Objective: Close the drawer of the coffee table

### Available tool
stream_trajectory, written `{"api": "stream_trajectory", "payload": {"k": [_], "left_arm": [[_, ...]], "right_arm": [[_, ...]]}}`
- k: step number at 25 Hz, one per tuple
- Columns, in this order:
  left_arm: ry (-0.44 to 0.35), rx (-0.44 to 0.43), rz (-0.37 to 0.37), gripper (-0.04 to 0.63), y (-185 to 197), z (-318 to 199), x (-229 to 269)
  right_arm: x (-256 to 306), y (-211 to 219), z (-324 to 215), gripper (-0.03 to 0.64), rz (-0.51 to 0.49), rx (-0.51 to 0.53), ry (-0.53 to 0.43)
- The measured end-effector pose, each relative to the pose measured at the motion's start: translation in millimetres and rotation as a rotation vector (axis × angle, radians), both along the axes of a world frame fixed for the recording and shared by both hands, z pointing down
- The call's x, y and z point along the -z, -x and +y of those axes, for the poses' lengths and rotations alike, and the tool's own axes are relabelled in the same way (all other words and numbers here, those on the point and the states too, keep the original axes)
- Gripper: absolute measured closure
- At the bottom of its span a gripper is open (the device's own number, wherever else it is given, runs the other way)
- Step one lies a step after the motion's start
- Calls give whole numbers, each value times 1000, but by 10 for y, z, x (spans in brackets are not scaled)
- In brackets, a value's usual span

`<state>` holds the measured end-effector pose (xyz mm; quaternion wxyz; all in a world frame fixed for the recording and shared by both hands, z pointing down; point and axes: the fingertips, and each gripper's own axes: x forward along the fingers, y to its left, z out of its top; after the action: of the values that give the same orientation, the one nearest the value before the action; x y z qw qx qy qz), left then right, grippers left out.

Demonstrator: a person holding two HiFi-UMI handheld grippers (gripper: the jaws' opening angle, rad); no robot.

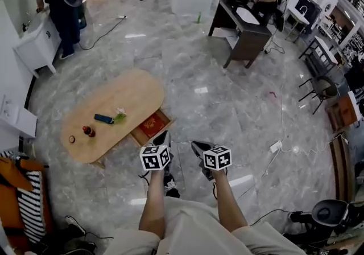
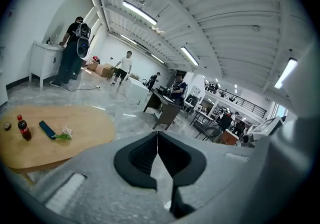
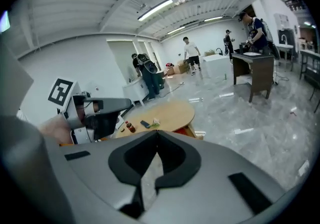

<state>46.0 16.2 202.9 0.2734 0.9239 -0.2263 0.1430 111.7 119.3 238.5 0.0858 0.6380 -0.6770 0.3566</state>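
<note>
Pulled-out drawer (image 1: 138,134) on bench (image 1: 114,100) side facing the tools, red item (image 1: 151,125) inside. Prob. light, stiff wood box, sliding w/ little effort. No grip needed: flat push on front panel, mid-width, to avoid skewing. Left tool (image 1: 162,136) just short of drawer front, right tool (image 1: 199,147) beside it; both pressed together, empty.

The oval, light-wood table (image 1: 128,97) stands level on the floor. Its drawer (image 1: 168,118) is open, pulled out from the table's long edge near one rounded end, with something red inside.
</note>
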Motion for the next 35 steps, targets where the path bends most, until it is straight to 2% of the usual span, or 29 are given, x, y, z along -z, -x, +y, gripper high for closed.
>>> {"api": "stream_trajectory", "payload": {"k": [3,8,11,13,16,18,23,27,31,33,35], "left_arm": [[-32,39,-34,584,44,-282,-22],[-86,143,-82,584,243,-674,-49],[-82,208,-124,584,452,-821,-191],[-91,256,-192,584,643,-887,-341],[-140,303,-319,584,963,-963,-526],[-115,354,-319,584,1138,-1010,-640],[-53,450,-286,584,1310,-1014,-941],[-49,503,-286,584,1300,-1001,-1203],[-90,492,-297,584,1193,-1050,-1535],[-102,471,-338,584,1193,-992,-1791],[-104,453,-385,584,1206,-909,-2110]], "right_arm": [[11,20,-337,601,-24,1,-25],[-43,98,-821,601,115,70,-28],[-70,166,-1118,601,70,70,-57],[-92,213,-1228,601,97,70,-66],[-128,354,-1343,601,226,109,-88],[-198,459,-1434,601,247,136,-103],[-551,548,-1537,601,201,161,-84],[-1014,706,-1541,601,216,318,-42],[-1475,754,-1616,601,184,433,-50],[-1733,754,-1603,601,217,516,-73],[-2043,614,-1598,601,232,528,-80]]}}
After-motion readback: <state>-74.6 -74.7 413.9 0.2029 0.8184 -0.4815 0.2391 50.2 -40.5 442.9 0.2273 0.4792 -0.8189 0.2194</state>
